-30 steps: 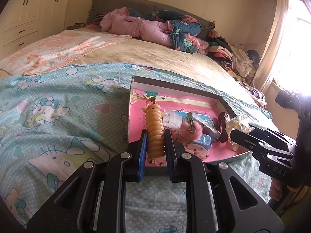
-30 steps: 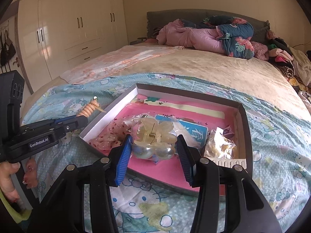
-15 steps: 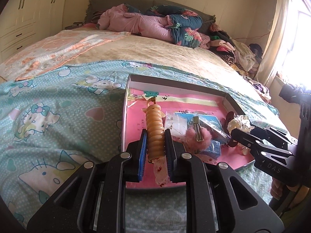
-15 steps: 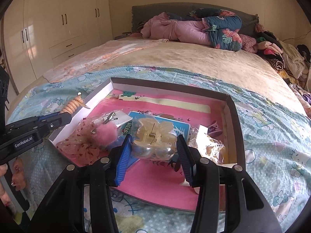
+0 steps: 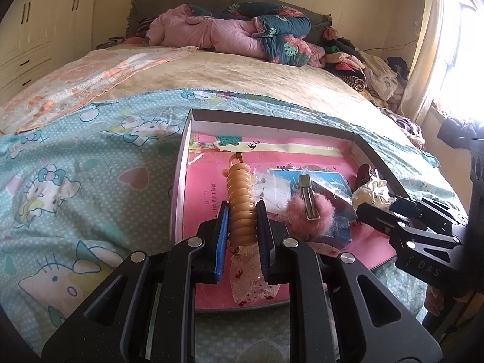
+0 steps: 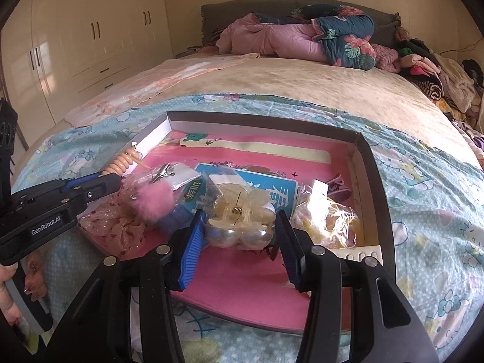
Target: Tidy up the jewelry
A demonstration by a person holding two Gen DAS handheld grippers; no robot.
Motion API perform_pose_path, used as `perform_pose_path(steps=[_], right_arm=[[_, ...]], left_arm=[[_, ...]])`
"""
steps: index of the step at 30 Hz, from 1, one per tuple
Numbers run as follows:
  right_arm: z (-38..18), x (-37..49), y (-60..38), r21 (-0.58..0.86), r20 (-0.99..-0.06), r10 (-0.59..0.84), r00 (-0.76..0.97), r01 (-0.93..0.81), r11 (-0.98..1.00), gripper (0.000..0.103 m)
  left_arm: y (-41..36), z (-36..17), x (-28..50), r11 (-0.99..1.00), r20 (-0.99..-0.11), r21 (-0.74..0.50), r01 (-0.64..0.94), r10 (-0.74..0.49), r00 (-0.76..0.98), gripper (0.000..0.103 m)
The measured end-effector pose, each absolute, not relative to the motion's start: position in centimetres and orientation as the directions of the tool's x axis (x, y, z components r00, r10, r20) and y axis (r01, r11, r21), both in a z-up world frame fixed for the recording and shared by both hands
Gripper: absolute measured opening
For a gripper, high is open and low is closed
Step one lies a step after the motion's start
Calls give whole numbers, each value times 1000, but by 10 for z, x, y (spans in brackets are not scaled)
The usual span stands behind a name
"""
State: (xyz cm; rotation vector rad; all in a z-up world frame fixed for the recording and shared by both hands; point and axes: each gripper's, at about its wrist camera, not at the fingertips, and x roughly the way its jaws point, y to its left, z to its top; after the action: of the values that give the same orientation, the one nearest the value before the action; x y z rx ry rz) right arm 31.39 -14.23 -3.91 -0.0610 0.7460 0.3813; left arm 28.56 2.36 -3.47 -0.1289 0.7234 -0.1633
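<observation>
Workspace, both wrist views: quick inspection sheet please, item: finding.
Surface: bed with cartoon-print sheet; shallow box lies on it.
Job's things: orange coil hair tie, clear claw clip, pink pompom clip, bagged pieces in the box.
Clutter: pink quilt, clothes pile at the bed's far side.
Grippers: left gripper jaws shut on the coil hair tie over the box; right gripper jaws shut on the claw clip.
Cables: thin wire on the wall.
Surroundings: wardrobe, bright window.
</observation>
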Motion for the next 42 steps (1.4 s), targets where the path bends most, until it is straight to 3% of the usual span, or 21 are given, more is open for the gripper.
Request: perform_pose_path(steps=[16, 24, 27, 42], right_arm=[[-47, 293, -147, 84, -692, 312, 651, -356, 931, 46], [-38, 284, -151, 79, -672, 319, 668, -363, 928, 60], [-33, 281, -152, 65, -661, 310, 683, -360, 931, 69], [-12, 258, -164, 31, -619, 284, 733, -338, 941, 83]], left_arm=[[21, -39, 286, 978, -653, -176, 110, -199, 730, 11], [19, -38, 284, 977, -651, -182, 112, -204, 731, 11], [20, -35, 281, 977, -647, -182, 110, -203, 735, 15], [23, -8, 262, 979, -609, -171, 111, -193, 769, 36]])
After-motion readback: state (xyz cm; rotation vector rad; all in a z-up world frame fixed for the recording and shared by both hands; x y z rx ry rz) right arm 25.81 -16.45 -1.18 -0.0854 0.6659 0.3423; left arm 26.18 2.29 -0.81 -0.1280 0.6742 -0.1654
